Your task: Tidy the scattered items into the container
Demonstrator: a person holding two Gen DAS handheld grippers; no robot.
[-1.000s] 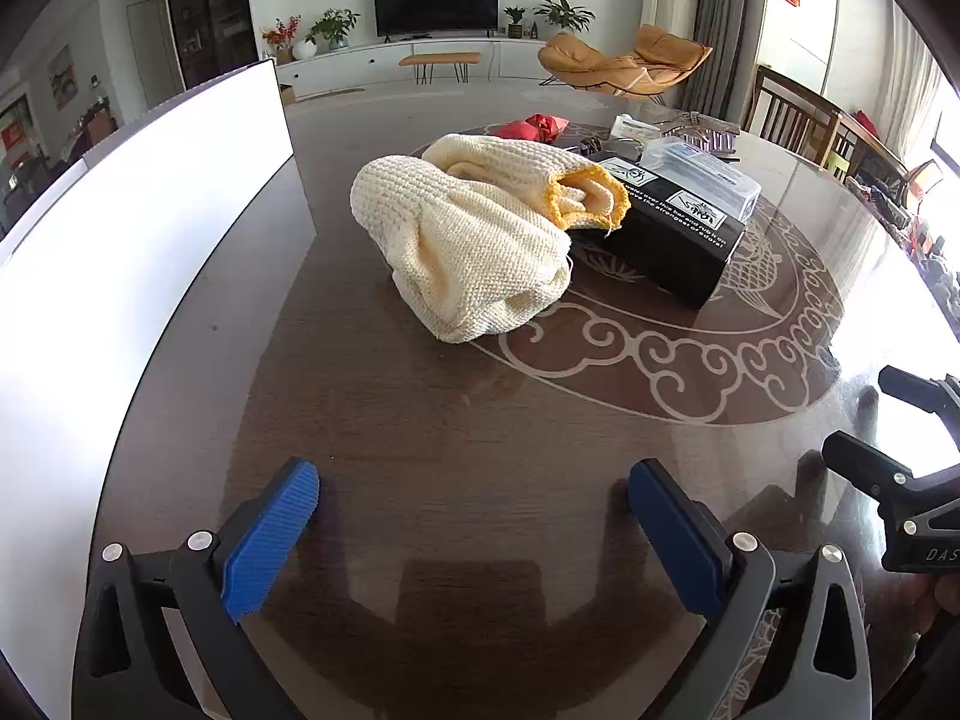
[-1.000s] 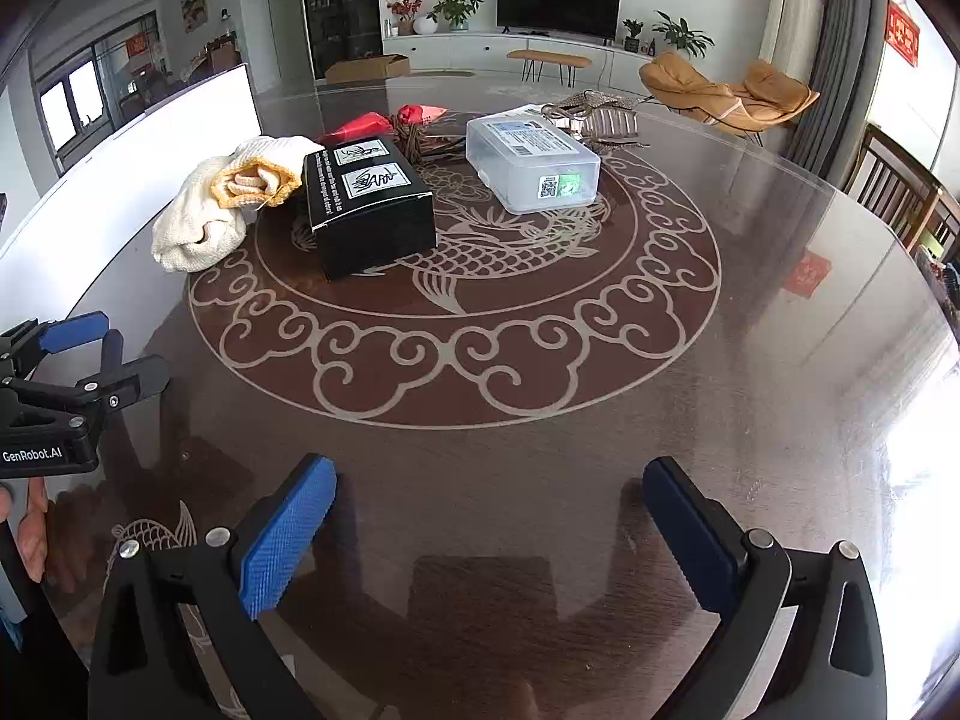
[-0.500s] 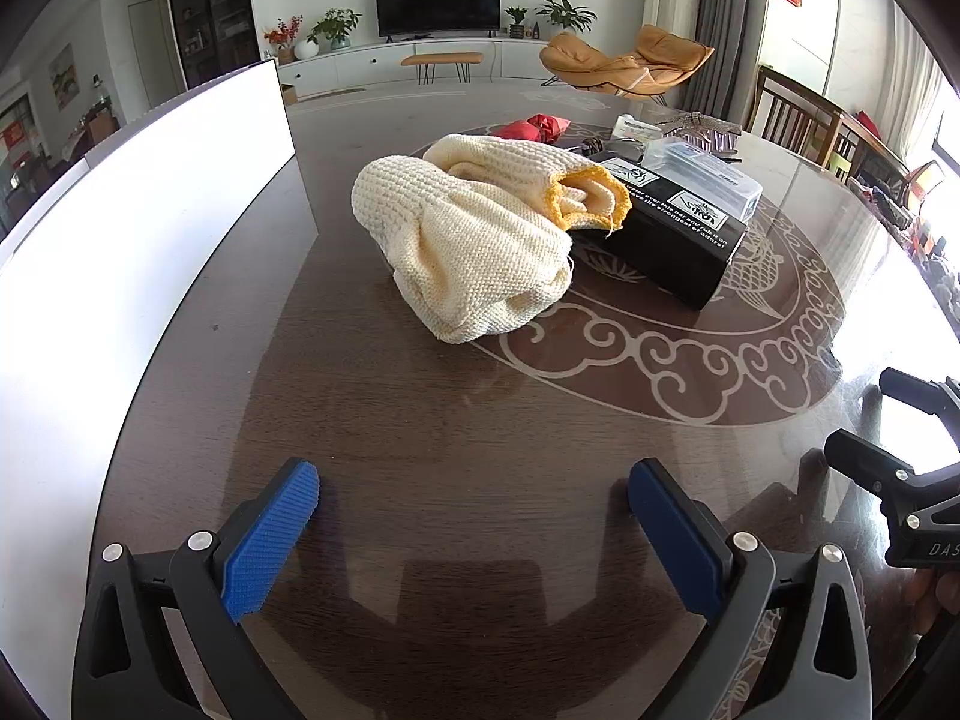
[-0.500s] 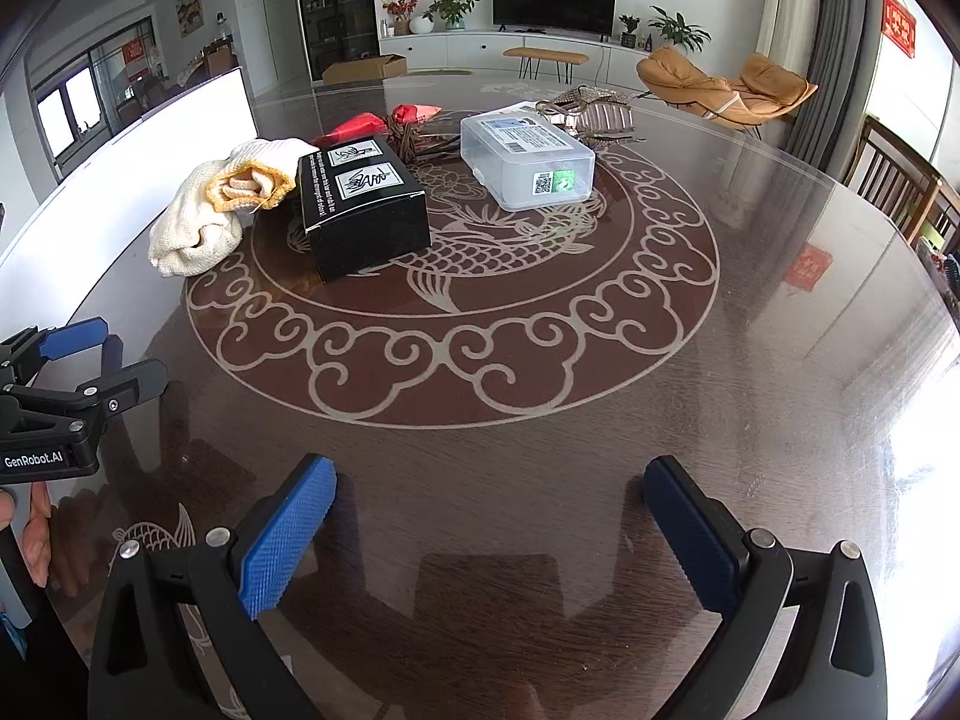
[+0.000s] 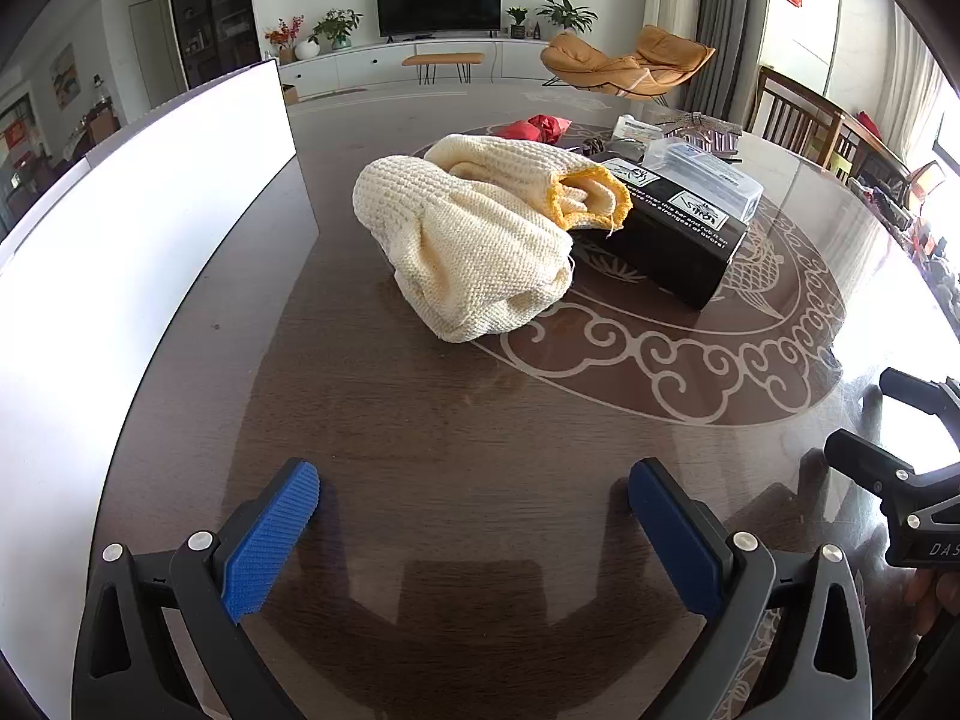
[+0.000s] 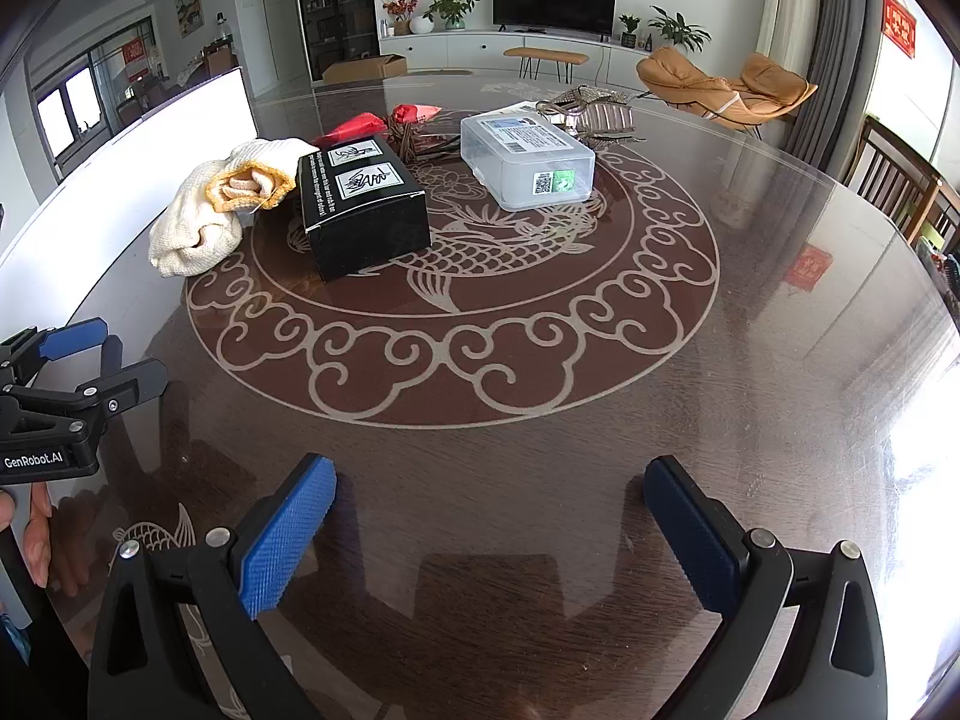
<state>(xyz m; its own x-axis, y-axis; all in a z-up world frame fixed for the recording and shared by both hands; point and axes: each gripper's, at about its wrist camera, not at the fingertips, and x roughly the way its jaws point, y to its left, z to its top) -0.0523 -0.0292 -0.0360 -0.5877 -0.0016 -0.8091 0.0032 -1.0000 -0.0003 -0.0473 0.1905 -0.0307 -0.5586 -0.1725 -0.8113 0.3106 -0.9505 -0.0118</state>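
A crumpled cream knit cloth [image 5: 480, 240] [image 6: 204, 216] with a yellow edge lies on the round table, touching a black box [image 5: 672, 234] [image 6: 363, 210]. Behind them sit a clear plastic lidded box [image 6: 528, 159] [image 5: 702, 171], a red item [image 6: 360, 123] [image 5: 537, 127] and a tangle of brown and metallic pieces [image 6: 594, 111]. A tall white container wall [image 5: 120, 228] [image 6: 120, 168] stands along the left. My left gripper [image 5: 474, 516] is open near the table's front, well short of the cloth. Over bare table, my right gripper [image 6: 489, 510] is open too.
The glossy dark table [image 6: 780, 390] carries a fish and cloud inlay. Wooden chairs [image 6: 900, 180] stand at the right rim. A hand [image 6: 36, 534] holds the left gripper's handle. The right gripper's fingers [image 5: 888, 420] show at the left view's right edge.
Both grippers have crept slightly forward and stay open. The objects on the table have not moved.
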